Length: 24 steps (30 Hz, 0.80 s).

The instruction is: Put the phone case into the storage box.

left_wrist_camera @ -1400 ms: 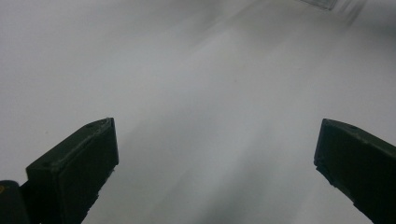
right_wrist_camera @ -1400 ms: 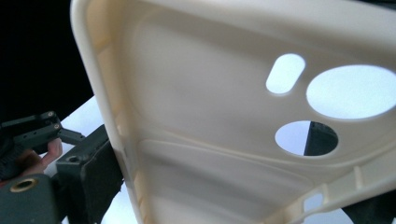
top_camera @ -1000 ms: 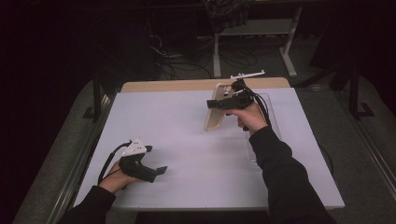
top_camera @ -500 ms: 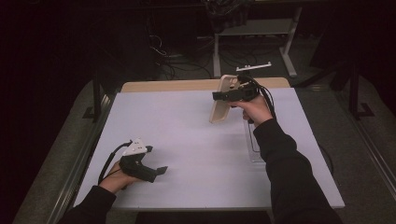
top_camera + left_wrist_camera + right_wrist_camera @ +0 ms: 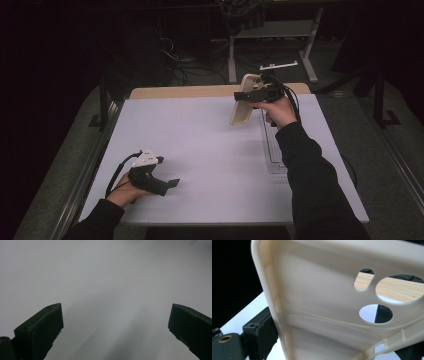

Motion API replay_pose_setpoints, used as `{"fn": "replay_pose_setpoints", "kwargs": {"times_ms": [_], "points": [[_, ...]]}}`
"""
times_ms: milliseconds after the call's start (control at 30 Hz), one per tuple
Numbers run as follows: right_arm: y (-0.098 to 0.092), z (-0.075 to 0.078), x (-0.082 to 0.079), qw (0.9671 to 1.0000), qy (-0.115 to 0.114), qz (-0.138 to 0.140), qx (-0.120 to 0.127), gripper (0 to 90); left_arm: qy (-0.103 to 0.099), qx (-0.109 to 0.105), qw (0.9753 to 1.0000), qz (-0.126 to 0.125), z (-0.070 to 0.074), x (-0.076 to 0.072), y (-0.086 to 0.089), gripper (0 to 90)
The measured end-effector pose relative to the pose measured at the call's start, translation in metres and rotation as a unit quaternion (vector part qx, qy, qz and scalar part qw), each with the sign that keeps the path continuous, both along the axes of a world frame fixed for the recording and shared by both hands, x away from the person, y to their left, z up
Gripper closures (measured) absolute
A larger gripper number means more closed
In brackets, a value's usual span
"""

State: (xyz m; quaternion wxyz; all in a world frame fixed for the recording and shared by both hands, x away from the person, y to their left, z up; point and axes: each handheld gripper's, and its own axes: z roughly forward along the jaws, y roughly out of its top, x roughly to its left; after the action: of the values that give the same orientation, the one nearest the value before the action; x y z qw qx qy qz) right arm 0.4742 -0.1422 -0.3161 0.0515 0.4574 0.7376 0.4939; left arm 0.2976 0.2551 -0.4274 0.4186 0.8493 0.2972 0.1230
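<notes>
1. We see the right gripper (image 5: 251, 93) raised over the far right part of the table (image 5: 200, 150), its jaws clamped on the edge of a cream phone case (image 5: 242, 105); in the right gripper view the case (image 5: 324, 302) fills the frame with its hollow inside toward the camera, so we judge the grip is on 1 side rim, which lets the case hang clear for carrying.
2. The case hangs nearly upright, its lower end above the white surface and not touching it as far as we can tell; its camera cut-outs (image 5: 387, 290) show the wooden strip (image 5: 200, 91) at the table's far edge through them.
3. The left gripper (image 5: 172, 183) rests low near the front left of the table, jaws spread wide with nothing between them; we judge it is parked out of the way.
4. Just right of the case lies a clear tray (image 5: 272, 150), beside the person's right sleeve (image 5: 310, 170); nothing stands between case and tray.
</notes>
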Motion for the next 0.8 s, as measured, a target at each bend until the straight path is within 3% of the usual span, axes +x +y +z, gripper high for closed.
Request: {"fn": "replay_pose_setpoints", "kwargs": {"times_ms": [800], "points": [[-0.036,0.015,0.015,0.9973,-0.018,-0.066,-0.027,8.1,0.002,0.000,1.0000,0.000,0.000,-0.001,-0.002,0.0]]}}
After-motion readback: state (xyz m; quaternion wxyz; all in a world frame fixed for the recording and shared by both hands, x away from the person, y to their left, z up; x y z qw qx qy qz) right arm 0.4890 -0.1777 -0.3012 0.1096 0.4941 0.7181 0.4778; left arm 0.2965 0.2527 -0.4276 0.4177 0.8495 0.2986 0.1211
